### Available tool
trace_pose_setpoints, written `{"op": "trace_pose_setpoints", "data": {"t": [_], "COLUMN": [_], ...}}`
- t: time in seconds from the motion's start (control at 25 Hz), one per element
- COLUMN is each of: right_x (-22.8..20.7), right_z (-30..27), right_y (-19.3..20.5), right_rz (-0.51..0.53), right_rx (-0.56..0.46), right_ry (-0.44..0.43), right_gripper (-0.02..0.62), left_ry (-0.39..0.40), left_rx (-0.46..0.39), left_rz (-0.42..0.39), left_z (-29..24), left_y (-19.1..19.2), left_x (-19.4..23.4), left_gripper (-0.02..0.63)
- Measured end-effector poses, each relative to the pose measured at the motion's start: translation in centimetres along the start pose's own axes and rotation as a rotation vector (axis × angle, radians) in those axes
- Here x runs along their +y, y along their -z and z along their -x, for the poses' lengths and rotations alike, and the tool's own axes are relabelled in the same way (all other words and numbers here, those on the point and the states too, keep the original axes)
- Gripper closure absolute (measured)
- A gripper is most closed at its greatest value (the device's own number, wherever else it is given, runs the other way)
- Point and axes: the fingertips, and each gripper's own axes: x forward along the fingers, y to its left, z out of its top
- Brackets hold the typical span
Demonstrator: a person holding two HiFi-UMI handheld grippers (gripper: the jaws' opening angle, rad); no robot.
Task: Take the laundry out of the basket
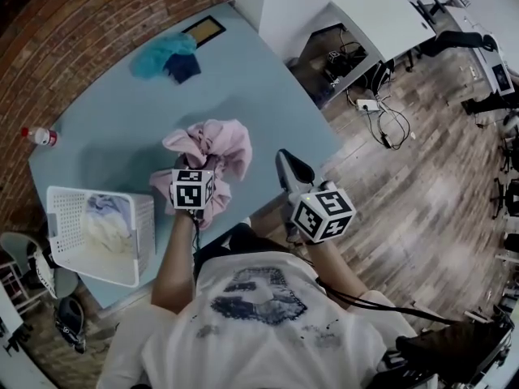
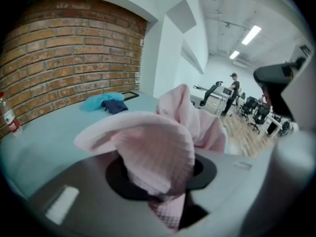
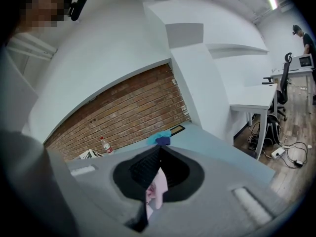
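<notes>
Left gripper [image 2: 163, 184] fingers clamped on pink garment [image 2: 158, 142] over blue table [image 1: 105, 128], right gripper [image 3: 158, 153] fingers closed together, empty

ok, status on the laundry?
Left gripper shut on pink cloth, out of basket. Right gripper shut, alongside. More laundry in basket. Nothing blocking.

One basket [image 1: 144, 229] (white), one bottle [image 1: 39, 136]
</notes>
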Motion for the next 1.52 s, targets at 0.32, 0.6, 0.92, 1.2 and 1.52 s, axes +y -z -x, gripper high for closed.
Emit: {"op": "trace_pose_setpoints", "data": {"t": [0.32,0.6,0.92,1.2,1.52], "right_x": [0.2,0.3,0.8,1.8,3.8], "right_z": [-0.8,-0.9,-0.5,-0.2,0.5], "right_y": [0.7,0.8,0.7,0.5,0.2], "right_rz": [-0.009,-0.013,-0.011,-0.010,-0.010], "right_rx": [0.016,0.015,0.010,-0.003,-0.022], "right_ry": [-0.009,-0.012,-0.027,-0.050,-0.071], "right_gripper": [0.597,0.597,0.597,0.597,0.597], "left_ry": [-0.012,-0.023,-0.043,-0.043,-0.045], "left_rx": [0.017,0.020,0.021,0.030,0.013], "left_rz": [0.002,0.020,0.017,0.031,0.036], "left_z": [-1.2,-1.5,-0.8,0.7,3.9], "left_y": [0.3,0.3,0.5,1.0,0.3], "left_x": [0.1,0.4,0.3,0.4,0.3], "left_gripper": [0.449,0.422,0.387,0.379,0.379]}}
